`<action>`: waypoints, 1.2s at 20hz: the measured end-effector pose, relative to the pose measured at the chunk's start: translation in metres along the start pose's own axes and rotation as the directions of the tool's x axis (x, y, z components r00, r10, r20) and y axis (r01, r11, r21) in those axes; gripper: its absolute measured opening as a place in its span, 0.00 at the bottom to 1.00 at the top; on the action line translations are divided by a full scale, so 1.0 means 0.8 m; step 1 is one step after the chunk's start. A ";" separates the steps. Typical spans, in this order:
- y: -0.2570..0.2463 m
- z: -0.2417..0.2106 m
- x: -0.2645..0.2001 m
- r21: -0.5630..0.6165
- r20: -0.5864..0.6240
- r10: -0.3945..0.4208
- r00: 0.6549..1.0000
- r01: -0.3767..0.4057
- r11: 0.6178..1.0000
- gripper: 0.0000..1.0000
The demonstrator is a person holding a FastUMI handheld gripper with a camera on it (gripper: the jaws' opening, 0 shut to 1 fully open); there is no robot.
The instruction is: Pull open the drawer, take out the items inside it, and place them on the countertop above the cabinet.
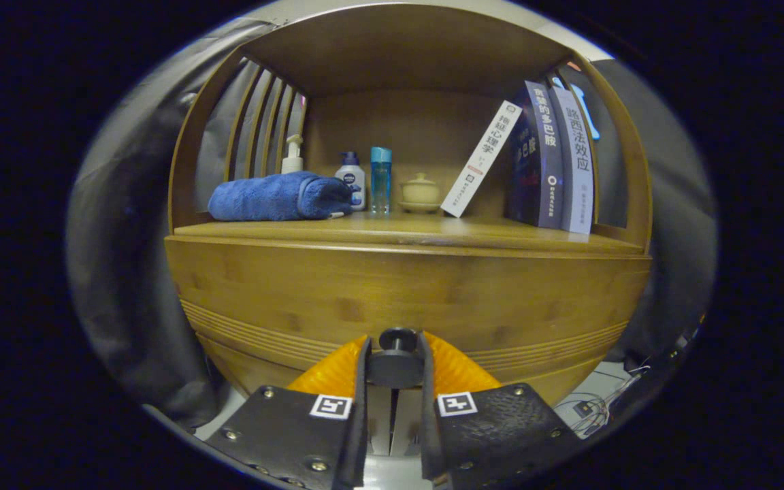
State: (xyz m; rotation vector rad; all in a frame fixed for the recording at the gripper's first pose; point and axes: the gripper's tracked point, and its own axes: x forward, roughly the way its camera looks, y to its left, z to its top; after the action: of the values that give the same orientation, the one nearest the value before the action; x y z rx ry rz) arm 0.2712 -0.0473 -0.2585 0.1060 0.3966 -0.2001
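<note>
A bamboo cabinet stands in front of me, its drawer front a wide wooden panel with grooved lines along the bottom. A dark round knob sticks out of the drawer's lower middle. My gripper is closed around that knob, one finger pressing on each side. The drawer looks flush with the cabinet. Above it lies the countertop, a wooden shelf surface. What is inside the drawer is hidden.
On the countertop sit a rolled blue towel, a pump bottle, a white bottle, a blue bottle, a small lidded pot and three books, one leaning. Slatted sides and a top panel enclose it. Cables lie on the floor to the right.
</note>
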 end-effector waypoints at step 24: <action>0.000 -0.032 -0.123 0.012 -0.001 0.007 1.000 -0.007 1.000 0.24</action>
State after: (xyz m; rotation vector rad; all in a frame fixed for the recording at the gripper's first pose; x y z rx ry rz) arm 0.1732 -0.0269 -0.2430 0.1194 0.3964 -0.1953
